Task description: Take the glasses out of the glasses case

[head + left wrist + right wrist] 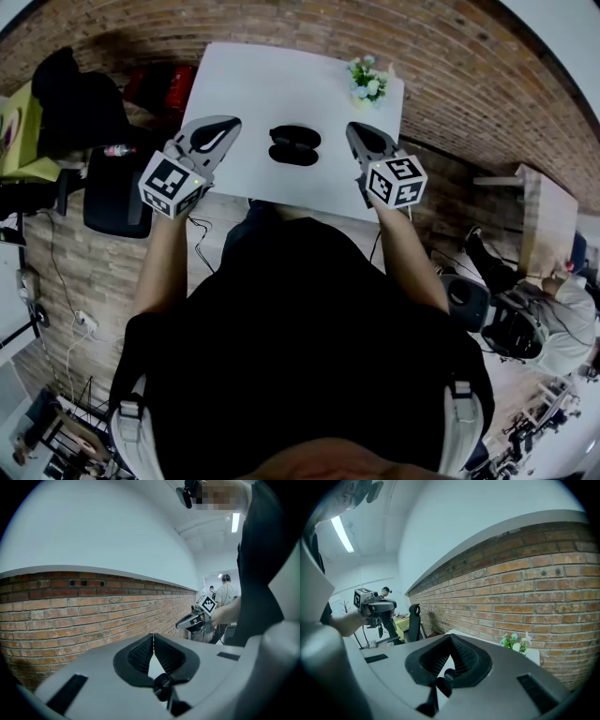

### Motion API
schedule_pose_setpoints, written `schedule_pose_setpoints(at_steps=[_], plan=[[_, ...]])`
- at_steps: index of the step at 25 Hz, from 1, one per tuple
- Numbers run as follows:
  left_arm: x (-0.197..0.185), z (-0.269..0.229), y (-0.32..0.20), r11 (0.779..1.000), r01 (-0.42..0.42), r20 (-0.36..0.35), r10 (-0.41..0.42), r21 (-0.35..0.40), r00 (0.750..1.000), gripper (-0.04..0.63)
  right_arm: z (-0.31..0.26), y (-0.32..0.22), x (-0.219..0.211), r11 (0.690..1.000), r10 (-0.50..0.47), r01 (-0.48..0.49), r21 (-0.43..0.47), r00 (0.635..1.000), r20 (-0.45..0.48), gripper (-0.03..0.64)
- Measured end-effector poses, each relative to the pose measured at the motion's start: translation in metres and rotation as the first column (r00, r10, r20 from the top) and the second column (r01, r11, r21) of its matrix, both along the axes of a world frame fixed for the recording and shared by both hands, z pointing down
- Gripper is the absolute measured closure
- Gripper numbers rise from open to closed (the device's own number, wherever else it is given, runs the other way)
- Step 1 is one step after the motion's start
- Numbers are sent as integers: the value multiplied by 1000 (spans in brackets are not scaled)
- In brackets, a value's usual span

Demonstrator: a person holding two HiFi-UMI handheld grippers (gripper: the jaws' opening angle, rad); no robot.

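Left gripper (214,137) and right gripper (371,141) flank the black glasses case (293,145) on the white desk (272,84), both with jaws pressed together and empty.

White table (244,103) bears glasses case (294,145) (flowers (367,82) at corner).

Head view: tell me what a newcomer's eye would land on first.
The black glasses case lies near the front edge of the white table. The left gripper and right gripper flank it, both with jaws shut and empty. A small pot of flowers stands at the table's far right corner.
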State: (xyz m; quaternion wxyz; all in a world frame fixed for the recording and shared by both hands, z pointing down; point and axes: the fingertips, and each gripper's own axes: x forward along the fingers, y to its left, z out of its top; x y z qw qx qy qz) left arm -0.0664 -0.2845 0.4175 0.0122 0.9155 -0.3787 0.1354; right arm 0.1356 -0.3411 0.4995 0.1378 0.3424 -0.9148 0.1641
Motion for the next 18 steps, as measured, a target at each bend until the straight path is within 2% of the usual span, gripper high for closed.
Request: schedule_pose_setpoints(at_steps=[18], plan=[[-31, 19, -27, 999, -14, -19, 14, -38, 1000, 583, 30, -23, -19, 998, 19, -23, -60, 998, -54, 601]])
